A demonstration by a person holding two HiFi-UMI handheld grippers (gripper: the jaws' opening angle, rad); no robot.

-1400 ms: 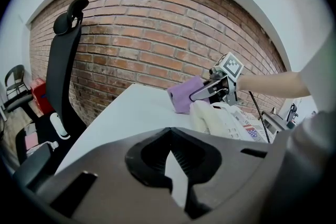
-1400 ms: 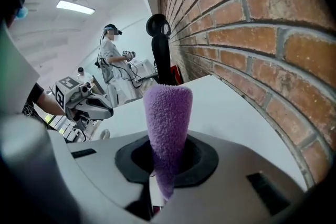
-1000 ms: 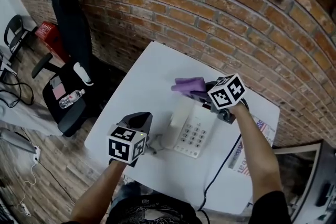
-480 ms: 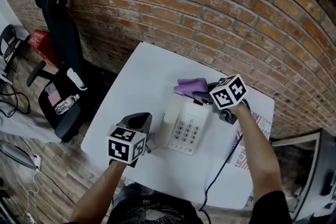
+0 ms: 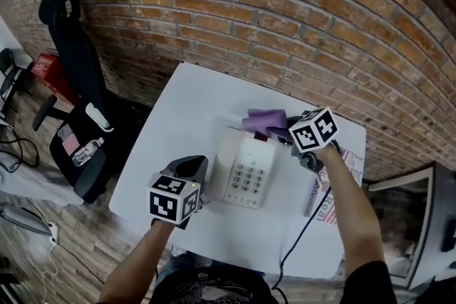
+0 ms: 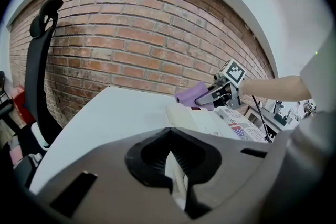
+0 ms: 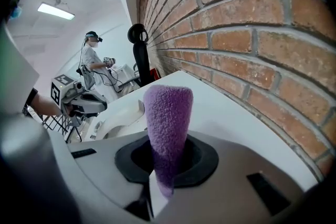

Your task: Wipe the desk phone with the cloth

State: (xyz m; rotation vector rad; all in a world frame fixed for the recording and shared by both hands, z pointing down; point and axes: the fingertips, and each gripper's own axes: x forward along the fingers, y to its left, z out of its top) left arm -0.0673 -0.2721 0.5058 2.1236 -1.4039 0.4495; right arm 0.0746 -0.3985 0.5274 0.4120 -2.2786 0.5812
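Note:
A white desk phone [image 5: 246, 169] lies on the white table [image 5: 192, 107], its handset along the left side. My right gripper [image 5: 283, 127] is shut on a purple cloth [image 5: 265, 122], which hangs over the phone's far end. In the right gripper view the cloth [image 7: 168, 118] sticks straight out from between the jaws. My left gripper [image 5: 194, 166] rests just left of the handset, jaws close together, with a sliver of white showing between them in the left gripper view [image 6: 176, 165]. That view also shows the phone [image 6: 199, 118] and the cloth [image 6: 191, 96].
A brick wall [image 5: 299, 18] runs behind the table. A black office chair [image 5: 78, 103] with a bottle [image 5: 85, 152] on its seat stands to the left. A printed paper [image 5: 329, 204] and a black cable [image 5: 299, 231] lie right of the phone. A person [image 7: 92, 60] stands far off.
The head view has shifted, so the table sits more centred. The right gripper with the cloth has come slightly closer to the phone's far end. The left gripper has stayed beside the handset.

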